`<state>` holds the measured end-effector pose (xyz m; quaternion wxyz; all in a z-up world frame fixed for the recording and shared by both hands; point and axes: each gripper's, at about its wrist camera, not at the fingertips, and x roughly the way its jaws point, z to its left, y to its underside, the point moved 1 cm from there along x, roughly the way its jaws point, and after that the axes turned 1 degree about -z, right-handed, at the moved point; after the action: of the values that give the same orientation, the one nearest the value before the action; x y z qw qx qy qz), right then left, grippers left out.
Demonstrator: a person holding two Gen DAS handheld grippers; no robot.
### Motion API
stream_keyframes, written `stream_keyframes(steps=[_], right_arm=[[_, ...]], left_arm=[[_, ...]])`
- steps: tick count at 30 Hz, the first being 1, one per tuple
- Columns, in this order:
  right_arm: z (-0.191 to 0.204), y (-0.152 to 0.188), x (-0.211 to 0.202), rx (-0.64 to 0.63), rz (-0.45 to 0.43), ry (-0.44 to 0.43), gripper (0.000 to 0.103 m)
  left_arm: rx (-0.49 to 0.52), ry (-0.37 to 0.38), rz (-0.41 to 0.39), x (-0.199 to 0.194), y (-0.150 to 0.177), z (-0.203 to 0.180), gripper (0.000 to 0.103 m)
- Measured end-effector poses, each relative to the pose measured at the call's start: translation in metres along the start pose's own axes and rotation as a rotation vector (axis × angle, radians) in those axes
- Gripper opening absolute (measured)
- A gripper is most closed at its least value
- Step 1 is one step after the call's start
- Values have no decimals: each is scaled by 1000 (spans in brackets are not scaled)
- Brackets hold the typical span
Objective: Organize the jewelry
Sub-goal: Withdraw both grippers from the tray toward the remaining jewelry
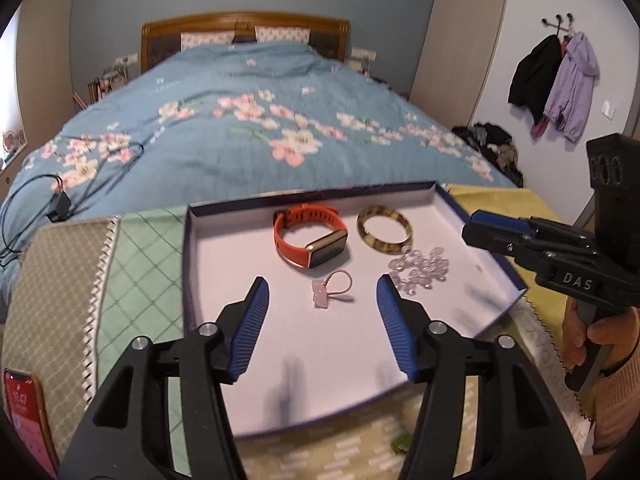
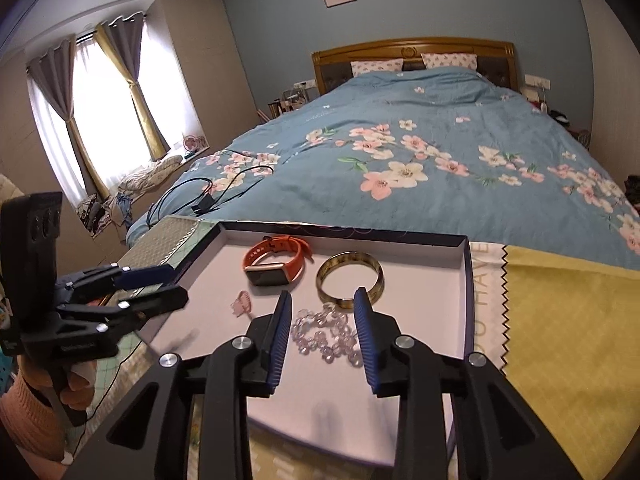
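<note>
A shallow white-lined box lid (image 1: 224, 280) (image 2: 432, 320) lies on cloths at the foot of the bed. In it are an orange smart band (image 1: 308, 240) (image 2: 276, 262), a tortoiseshell bangle (image 1: 384, 226) (image 2: 350, 278), a clear bead bracelet (image 1: 418, 268) (image 2: 324, 334) and a pink ring with a bow (image 1: 326, 294) (image 2: 242, 304). My left gripper (image 1: 320, 286) hovers open above the ring with nothing between its pads. My right gripper (image 2: 322, 300) is open over the beads, not touching them. Each gripper shows in the other's view, held by a hand.
The lid rests on a green checked cloth (image 1: 136, 264) and a yellow cloth (image 2: 560, 340). A red phone (image 1: 24, 412) lies at the near left. A black charger cable (image 1: 60, 200) trails on the blue floral quilt (image 2: 420, 152). Coats (image 1: 556, 84) hang on the right wall.
</note>
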<state>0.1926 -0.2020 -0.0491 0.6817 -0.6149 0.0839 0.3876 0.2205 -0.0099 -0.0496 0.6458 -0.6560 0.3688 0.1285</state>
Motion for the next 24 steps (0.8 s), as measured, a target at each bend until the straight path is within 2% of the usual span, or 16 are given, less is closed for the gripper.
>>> stream_keyframes(steps=[5, 10, 16, 24], right_arm=[[9, 8, -29, -38, -30, -7, 36], [12, 22, -58, -68, -42, -11, 36], [10, 49, -71, -76, 6, 7, 37], [5, 93, -63, -43, 116, 19, 37]], left_arm=[[-8, -9, -88, -43, 13, 1, 65], [6, -15, -125, -74, 35, 0, 65], [52, -14, -116, -95, 65, -7, 65], [68, 28, -76, -95, 91, -22, 65]])
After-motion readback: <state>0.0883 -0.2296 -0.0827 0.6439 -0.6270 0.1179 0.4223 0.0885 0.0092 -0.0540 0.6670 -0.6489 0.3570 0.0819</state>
